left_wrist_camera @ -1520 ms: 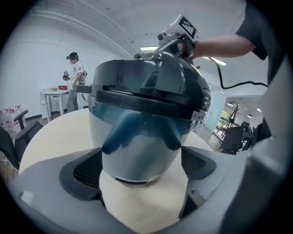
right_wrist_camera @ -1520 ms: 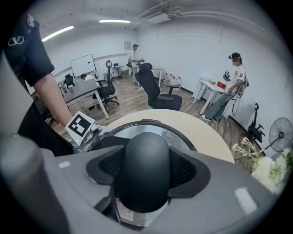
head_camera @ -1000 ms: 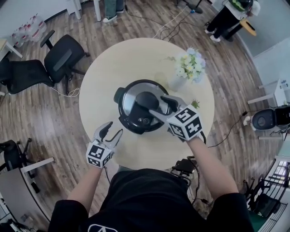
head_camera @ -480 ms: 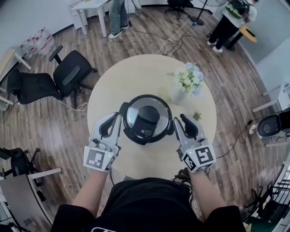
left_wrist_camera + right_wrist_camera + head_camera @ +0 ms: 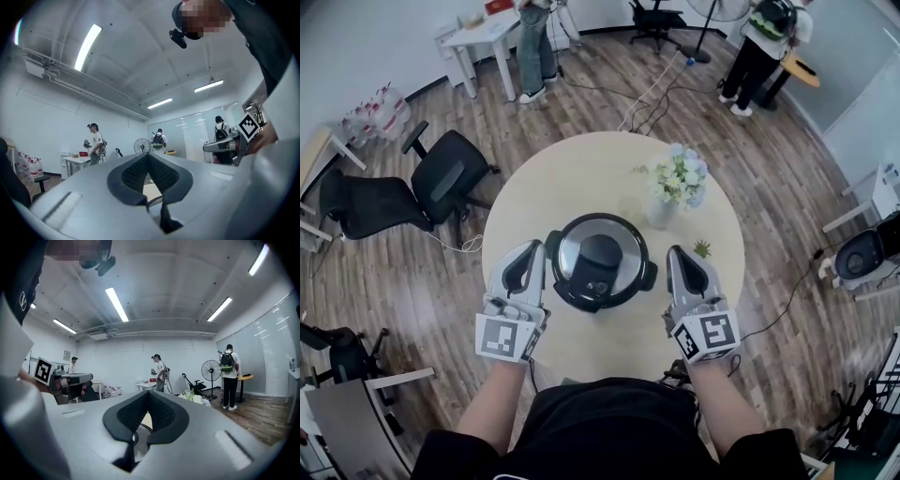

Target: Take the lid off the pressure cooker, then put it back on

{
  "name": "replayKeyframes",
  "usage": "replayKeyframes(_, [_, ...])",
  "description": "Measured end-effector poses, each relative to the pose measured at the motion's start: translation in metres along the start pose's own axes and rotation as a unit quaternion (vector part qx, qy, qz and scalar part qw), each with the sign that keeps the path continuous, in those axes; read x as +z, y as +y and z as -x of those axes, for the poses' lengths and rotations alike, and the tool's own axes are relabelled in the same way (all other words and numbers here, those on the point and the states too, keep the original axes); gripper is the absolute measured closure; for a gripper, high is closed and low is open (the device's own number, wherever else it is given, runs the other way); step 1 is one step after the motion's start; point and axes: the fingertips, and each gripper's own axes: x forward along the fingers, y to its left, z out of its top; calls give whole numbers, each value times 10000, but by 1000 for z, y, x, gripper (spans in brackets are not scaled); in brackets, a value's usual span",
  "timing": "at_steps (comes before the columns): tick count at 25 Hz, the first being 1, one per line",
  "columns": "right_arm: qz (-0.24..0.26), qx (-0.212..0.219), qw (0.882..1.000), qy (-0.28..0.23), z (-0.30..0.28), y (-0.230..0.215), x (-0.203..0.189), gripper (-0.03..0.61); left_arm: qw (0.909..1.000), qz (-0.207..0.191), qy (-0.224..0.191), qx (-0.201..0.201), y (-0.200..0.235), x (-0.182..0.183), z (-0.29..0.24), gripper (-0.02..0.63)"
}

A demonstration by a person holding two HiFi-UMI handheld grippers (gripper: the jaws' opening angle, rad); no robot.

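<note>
The black pressure cooker (image 5: 559, 281) stands in the middle of the round wooden table (image 5: 581, 178). Its steel lid (image 5: 625, 242) with a black centre handle (image 5: 600, 255) sits on it. My left gripper (image 5: 528, 251) hovers just left of the cooker and my right gripper (image 5: 682, 255) just right of it, both apart from it. The left gripper view shows my left gripper (image 5: 149, 159) shut with nothing between the pads. My right gripper (image 5: 149, 397) in its own view is likewise shut and empty. Both point level across the room.
A vase of pale flowers (image 5: 677, 180) stands behind the cooker at the right, with a small green plant (image 5: 702, 248) near my right gripper. Black office chairs (image 5: 441, 173) stand left of the table. People (image 5: 761, 47) stand at the far end of the room.
My right gripper came off the lid's handle and swung out to the cooker's right. My left gripper rose from the table's edge to the cooker's left. Both went from open to shut.
</note>
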Motion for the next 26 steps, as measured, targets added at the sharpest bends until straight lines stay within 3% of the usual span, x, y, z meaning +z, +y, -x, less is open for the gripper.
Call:
replayKeyframes(17, [136,28,9998,-125,1,4,2,572,9997,-163,26,-183,-12,-2,1,614])
replayKeyframes(26, [23,93,9998,-166,6,4,3,572,9999,-102,86,-87,-11,-2,5,614])
